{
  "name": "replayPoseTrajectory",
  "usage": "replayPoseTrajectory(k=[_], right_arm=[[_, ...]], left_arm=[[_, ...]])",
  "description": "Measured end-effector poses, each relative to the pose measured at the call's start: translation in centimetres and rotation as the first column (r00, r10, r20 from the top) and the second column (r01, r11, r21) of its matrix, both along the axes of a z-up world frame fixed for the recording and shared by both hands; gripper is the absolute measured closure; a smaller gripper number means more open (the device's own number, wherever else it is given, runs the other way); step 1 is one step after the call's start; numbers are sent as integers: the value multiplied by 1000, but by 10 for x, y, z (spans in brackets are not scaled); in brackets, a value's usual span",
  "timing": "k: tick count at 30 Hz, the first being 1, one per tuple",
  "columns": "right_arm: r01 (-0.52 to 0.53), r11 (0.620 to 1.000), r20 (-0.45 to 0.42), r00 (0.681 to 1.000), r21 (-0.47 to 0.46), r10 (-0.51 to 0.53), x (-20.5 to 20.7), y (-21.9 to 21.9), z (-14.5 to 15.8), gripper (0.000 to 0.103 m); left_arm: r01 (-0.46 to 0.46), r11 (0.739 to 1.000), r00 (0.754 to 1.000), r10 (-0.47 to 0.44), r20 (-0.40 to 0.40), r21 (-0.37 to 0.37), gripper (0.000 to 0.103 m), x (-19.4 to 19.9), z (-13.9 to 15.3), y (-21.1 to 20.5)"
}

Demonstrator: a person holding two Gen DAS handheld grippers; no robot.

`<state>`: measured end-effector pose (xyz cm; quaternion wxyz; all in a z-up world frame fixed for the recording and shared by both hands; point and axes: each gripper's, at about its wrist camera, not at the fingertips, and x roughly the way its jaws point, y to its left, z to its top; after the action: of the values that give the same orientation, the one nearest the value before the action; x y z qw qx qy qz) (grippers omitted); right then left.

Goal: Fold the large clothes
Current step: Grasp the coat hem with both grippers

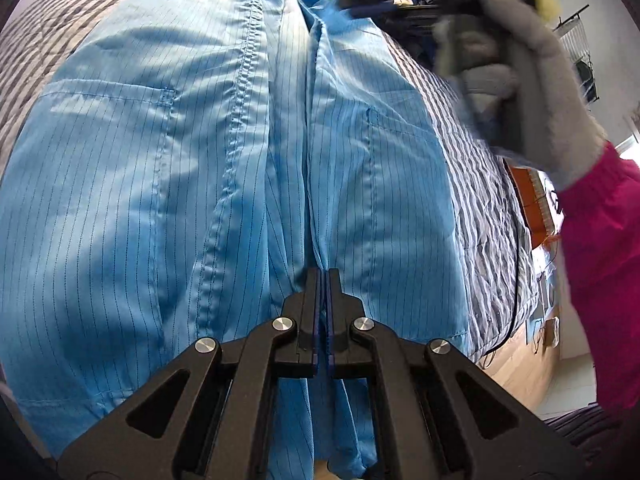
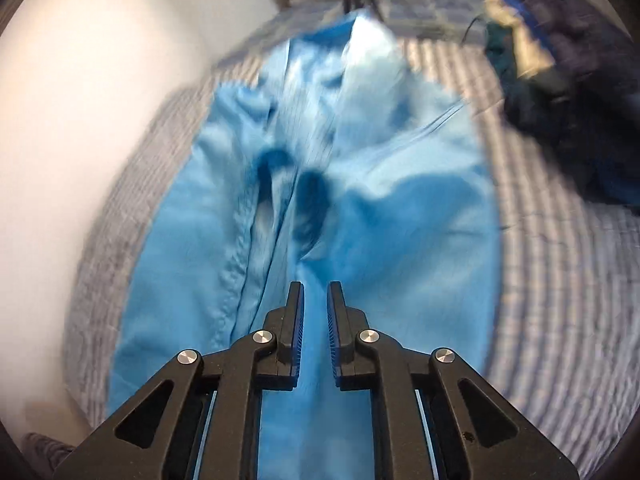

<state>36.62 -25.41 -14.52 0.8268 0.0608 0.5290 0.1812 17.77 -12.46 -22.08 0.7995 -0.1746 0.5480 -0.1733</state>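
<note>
A grey-and-white striped bedcover (image 1: 476, 184) spreads across the bed, with a dark heap of clothing (image 2: 576, 112) at one corner. Beyond its edge, an orange box (image 1: 528, 200) sits on pale wooden flooring (image 1: 528, 364).

We see a light blue pinstriped work garment (image 1: 160, 200) spread across a grey striped bed cover (image 1: 472, 184), its patch pockets and stitched seams facing up. Along its middle the cloth gathers into long folds, and its surface is creased.

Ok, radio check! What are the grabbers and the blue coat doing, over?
Left gripper shut on blue coat. Right gripper jaws apart, no grip. Coat spread on striped bedcover. Dark clothes pile beside it, clear.
</note>
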Motion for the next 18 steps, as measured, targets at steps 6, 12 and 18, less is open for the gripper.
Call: replayPoseTrajectory(k=[6, 12, 18], right_arm=[[51, 998, 45, 998, 46, -53, -57, -54, 50, 93], [19, 1000, 14, 1000, 2, -19, -147, -78, 54, 93], [-10, 1000, -59, 998, 15, 11, -220, -82, 10, 63]], left_arm=[[27, 999, 999, -27, 19, 25, 103, -13, 1, -8], [55, 998, 998, -56, 39, 21, 103, -25, 12, -2], [-16, 1000, 995, 18, 102, -19, 53, -55, 52, 60]])
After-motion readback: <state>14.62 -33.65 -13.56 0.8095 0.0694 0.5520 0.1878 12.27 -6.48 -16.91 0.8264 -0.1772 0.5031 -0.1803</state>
